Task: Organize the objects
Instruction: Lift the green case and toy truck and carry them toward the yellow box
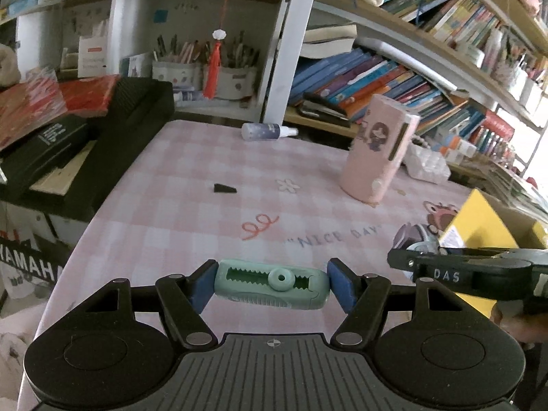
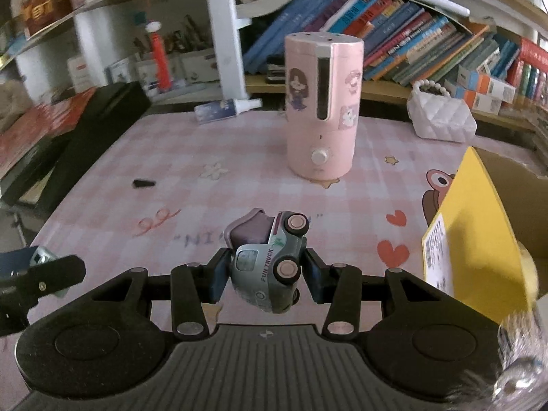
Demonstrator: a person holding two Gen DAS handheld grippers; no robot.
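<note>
**Both grippers loaded above the table: slip and collision risks**

Left gripper (image 1: 272, 286) is pinching a mint-green clip (image 1: 272, 289) end to end between its blue pads (image 1: 202, 289). The clip lies crosswise, held just above the pink checked tablecloth (image 1: 191, 205). Contact is only at the two short ends, so the hold looks thin. Judgement: a twist or quick swing could let the clip pivot or drop out.

Further left on the cloth, a small black wedge (image 1: 225, 189) lies loose. A spray bottle (image 1: 267, 131) lies on its side at the far edge and could roll if nudged.

Centre: a tall pink humidifier (image 2: 322, 109) stands upright, well apart from both grippers. It is tall and narrow; a sweeping arm could tip it.

Right gripper (image 2: 266, 272) is closed on a toy truck (image 2: 270, 267), which sits tilted with its wheels turned to the side. The pads press on the curved body, and much of the truck sticks out forward of the grip. Judgement: it may rotate or slide forward if the grip eases.

The two grippers are near each other; each shows in the other's view. A clash is possible if both go right together.

Far right: an open yellow box (image 2: 472, 226), the likely drop spot. Its near flap stands up and could catch a low-carried item. A white quilted bag (image 2: 441, 116) sits behind it.
</note>
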